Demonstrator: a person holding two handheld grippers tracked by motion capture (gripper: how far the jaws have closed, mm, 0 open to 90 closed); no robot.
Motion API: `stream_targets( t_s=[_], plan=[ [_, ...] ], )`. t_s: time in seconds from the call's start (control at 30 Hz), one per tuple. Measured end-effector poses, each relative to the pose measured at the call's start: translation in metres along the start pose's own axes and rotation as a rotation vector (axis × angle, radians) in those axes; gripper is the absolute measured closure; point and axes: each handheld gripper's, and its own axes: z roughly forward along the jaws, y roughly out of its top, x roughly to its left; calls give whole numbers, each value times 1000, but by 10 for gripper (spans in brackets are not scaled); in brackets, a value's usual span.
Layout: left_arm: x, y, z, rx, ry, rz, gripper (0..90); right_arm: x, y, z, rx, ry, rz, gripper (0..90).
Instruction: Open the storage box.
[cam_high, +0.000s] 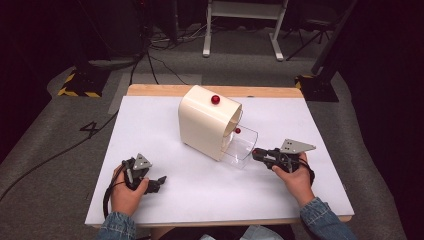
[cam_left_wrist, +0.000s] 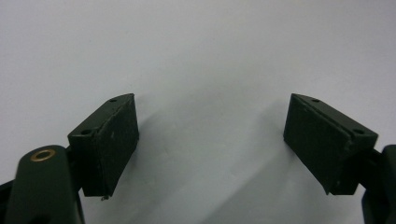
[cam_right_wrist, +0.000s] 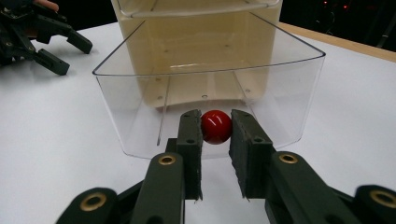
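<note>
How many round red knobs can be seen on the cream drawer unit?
3. One red knob sits on the cream unit's top, one on its upper clear drawer front, and one between the right gripper's jaws on the pulled-out clear plastic drawer. Others may be hidden.

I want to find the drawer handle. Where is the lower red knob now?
The lower red knob sits between the right claw's jaws, on the clear drawer's front.

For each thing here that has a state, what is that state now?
Cream rounded cabinet: upright on the table.
Clear plastic lower drawer: pulled out, empty.
Red round drawer knob: gripped between closed jaws.
Right gripper: shut on knob.
Left gripper: open, empty.
</note>
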Motion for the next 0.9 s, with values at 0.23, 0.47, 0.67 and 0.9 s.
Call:
stream_targets(
  t_s=[0.23,0.47,0.67,0.9],
  plan=[
    [0,0,0,-1,-2,-2,183,2,-6,-9,15,-10,2,748],
    [1,0,0,3,-3,2,182,-1,-18,-10,68,-27,9,743],
    [1,0,0,2,-2,2,182,-4,-23,-5,120,-16,33,633],
    [1,0,0,2,-4,-3,182,-4,-24,-8,109,-13,27,544]
  ],
)
